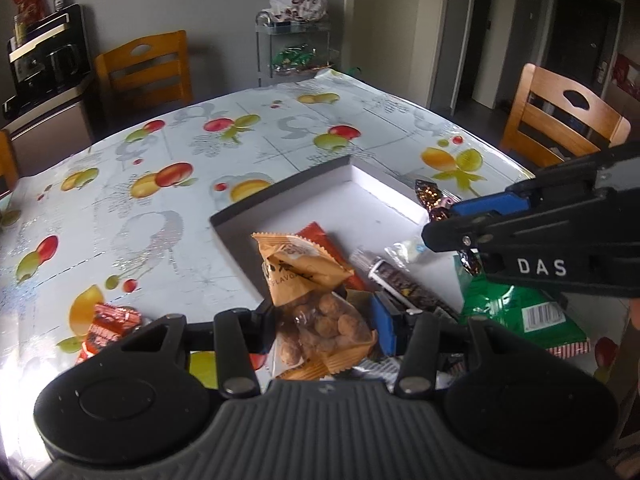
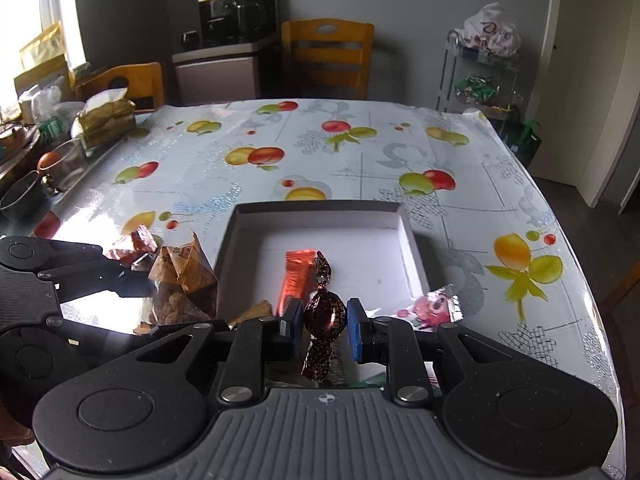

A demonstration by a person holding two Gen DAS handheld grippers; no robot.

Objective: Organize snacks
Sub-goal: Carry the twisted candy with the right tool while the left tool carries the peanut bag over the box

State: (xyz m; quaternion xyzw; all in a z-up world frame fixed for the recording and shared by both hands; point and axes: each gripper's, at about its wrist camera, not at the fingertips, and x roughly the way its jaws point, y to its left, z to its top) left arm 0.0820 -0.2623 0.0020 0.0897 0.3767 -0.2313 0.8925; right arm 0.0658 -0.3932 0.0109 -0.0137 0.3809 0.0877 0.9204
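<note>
Holding snacks in both tools: your left tool point(image 1: 324, 320) grips a nut bag point(image 1: 316, 300) at the box's near-left edge, your right tool point(image 2: 325, 322) pinches a dark candy point(image 2: 324, 314) over the box's point(image 2: 412, 236) near side. About midway, I'd judge: an orange bar point(image 2: 298, 276) lies in the box already; a green bag point(image 1: 516, 312), a pink candy point(image 2: 434, 306) and red packs point(image 1: 108, 324) wait outside. Counter point(image 2: 320, 152) wears a glossy fruit-print cloth; chairs, a coffee machine point(image 2: 236, 8) and a rack point(image 2: 480, 76) stand behind.
</note>
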